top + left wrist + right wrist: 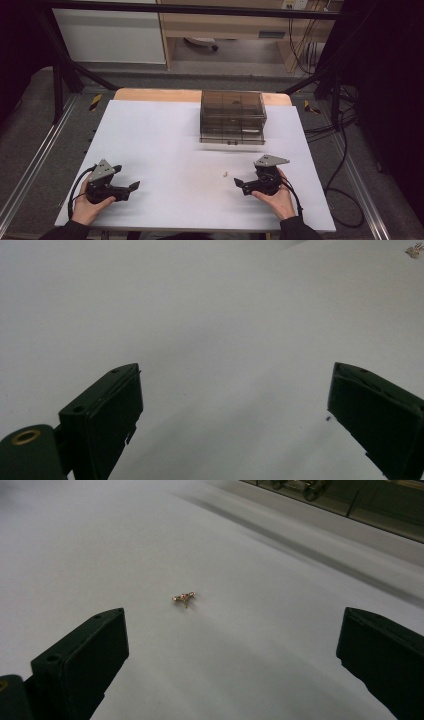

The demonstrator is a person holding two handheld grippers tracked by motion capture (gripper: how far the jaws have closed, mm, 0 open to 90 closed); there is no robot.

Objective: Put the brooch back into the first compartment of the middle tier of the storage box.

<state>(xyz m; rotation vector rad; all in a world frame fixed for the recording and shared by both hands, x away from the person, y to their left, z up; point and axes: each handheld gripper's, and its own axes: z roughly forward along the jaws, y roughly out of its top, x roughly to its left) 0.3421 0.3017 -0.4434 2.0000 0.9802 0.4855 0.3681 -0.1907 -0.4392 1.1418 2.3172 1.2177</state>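
White table sheet [165,135], tiny trinket [183,597] loose, smoky drawer box [232,117] shut behind. Your left gripper [131,187], right gripper [239,183] gape, empty. Nothing begun.

A white-covered surface [165,135] with a bare wooden strip along its far edge stands on grey carpeted floor [30,135]. Black frame bars [65,60] rise beside it and cross above its far side. Beyond the surface stand a white cabinet [110,35] and a light wooden desk [225,22]. Black cables [335,130] trail over the floor to the surface's right. The room's edges are dark.
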